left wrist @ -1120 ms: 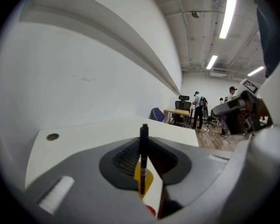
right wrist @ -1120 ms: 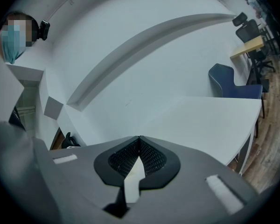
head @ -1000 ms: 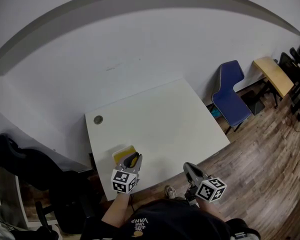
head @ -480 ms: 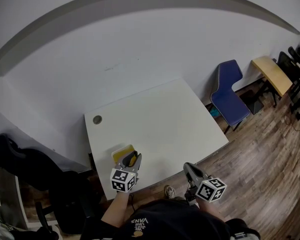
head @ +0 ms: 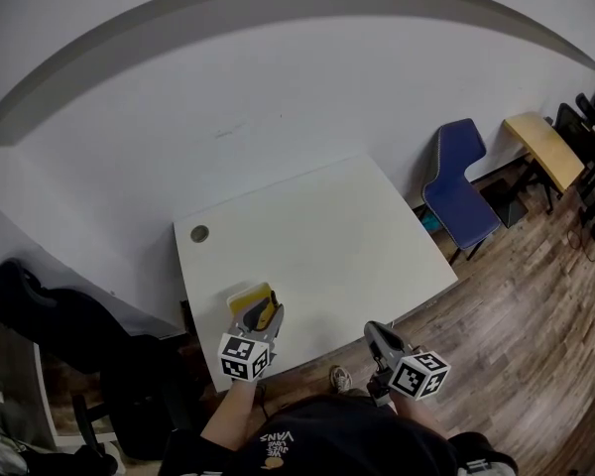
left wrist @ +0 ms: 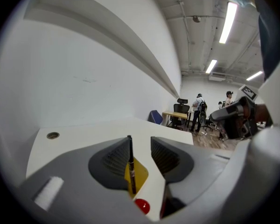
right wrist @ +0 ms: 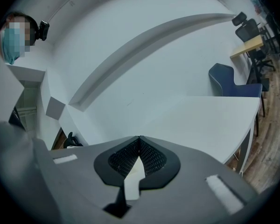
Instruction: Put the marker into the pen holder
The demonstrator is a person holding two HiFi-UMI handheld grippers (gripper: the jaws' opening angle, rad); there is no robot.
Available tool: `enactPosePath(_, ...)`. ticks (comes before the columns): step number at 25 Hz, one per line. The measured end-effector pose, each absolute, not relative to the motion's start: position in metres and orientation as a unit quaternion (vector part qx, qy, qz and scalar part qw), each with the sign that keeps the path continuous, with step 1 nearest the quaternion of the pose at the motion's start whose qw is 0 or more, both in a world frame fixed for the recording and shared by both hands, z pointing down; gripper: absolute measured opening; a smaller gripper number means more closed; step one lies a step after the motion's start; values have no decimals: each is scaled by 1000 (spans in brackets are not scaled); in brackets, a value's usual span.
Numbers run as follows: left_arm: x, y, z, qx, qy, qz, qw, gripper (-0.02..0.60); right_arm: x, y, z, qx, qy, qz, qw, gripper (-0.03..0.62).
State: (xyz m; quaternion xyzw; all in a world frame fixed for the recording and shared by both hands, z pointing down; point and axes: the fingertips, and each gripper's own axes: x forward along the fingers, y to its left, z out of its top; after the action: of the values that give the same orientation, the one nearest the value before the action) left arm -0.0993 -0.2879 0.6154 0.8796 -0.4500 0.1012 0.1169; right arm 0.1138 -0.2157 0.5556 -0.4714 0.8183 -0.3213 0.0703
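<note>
A yellow pen holder (head: 253, 300) stands on the white table (head: 327, 236) near its front left corner. My left gripper (head: 265, 317) hangs just over the holder. In the left gripper view a thin black marker (left wrist: 130, 164) stands upright with its lower end at the yellow pen holder (left wrist: 141, 171). The marker rests against the left jaw, while a clear gap separates it from the other jaw, so my left gripper (left wrist: 140, 143) is open. A small red round thing (left wrist: 142, 206) shows below the holder. My right gripper (head: 382, 340) hovers off the table's front edge, and in its own view my right gripper (right wrist: 139, 139) is shut and empty.
A round cable hole (head: 199, 233) sits at the table's far left corner. A blue chair (head: 458, 181) and a wooden desk (head: 543, 147) stand to the right, a black office chair (head: 59, 325) to the left. People (left wrist: 198, 108) stand far off across the room.
The head view has shifted slightly, so the table sits a little further right in the picture. Both grippers stay where they were.
</note>
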Motion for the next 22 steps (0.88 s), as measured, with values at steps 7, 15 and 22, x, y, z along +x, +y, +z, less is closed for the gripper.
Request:
enactPosePath(7,-110,-278,601,880,-455,87,105,155,100,-213,553,-461,825,-320,68,2)
enactPosePath(15,-136,-259,585,872,-472,58,118,154,80,-209,551,-449,832,-318,65,2)
enactPosePath(22,-164,-233,572,863,-491,48,112,152,58,-203,549,-440,839,-314,65,2)
